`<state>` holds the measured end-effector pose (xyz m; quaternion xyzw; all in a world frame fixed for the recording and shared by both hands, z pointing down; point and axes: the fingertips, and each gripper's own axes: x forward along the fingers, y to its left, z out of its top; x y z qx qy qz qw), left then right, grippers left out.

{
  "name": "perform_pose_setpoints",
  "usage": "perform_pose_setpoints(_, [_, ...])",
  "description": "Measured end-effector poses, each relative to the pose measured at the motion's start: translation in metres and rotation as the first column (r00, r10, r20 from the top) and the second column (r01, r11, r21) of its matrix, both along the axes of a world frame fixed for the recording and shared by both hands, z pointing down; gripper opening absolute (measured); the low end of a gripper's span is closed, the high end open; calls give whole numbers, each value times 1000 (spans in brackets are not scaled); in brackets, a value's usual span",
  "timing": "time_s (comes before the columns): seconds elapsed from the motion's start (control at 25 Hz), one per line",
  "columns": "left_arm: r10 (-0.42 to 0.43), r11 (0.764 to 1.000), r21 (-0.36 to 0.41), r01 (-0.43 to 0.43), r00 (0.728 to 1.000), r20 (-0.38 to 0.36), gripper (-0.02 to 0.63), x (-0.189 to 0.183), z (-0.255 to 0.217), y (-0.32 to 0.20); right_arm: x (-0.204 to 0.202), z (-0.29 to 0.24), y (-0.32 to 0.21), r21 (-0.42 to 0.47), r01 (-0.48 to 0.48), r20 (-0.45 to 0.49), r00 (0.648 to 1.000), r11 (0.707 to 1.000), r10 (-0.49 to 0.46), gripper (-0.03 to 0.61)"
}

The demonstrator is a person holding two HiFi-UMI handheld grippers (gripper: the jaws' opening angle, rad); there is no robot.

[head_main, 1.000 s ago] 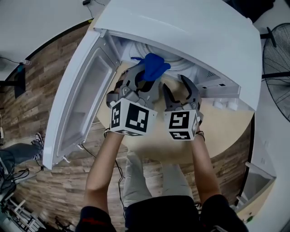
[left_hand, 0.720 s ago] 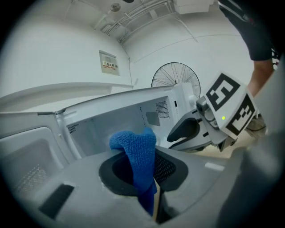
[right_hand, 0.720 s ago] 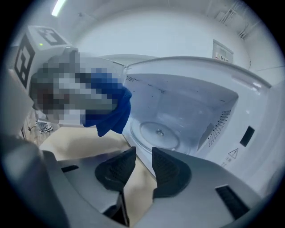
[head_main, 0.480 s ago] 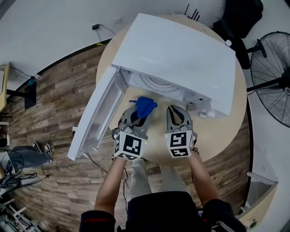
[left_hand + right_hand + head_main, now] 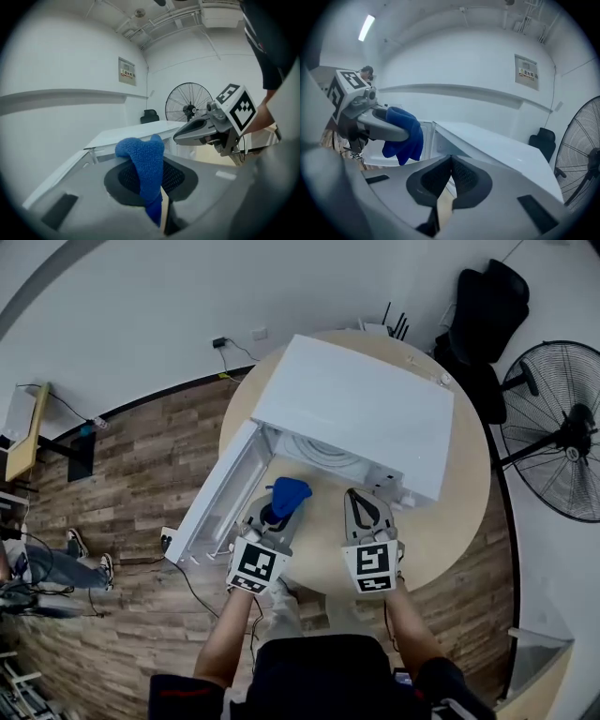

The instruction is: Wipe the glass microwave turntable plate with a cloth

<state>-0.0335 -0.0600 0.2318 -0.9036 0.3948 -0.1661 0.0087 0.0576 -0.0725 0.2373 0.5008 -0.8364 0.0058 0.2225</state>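
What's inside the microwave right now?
Inside the microwave, only pale curved rings show at the front, probably the glass turntable plate. The microwave's top covers the rest of the cavity.

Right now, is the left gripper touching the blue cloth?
Touching. The left gripper view shows the blue cloth pinched between the jaws of the left gripper, with its top flopping out over them.
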Motion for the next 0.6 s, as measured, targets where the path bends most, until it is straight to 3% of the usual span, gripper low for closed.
perform_pose_setpoints(0.24, [-46,996,72,48,999,-22,54,-7,-55,11,6,-56,7,50,-7,106,994,999,1,11])
perform_pose_setpoints(0.6, [-98,984,147,106,993,-58,54,-9,-109,22,12,-118,14,140,31,120,992,990,-48,11])
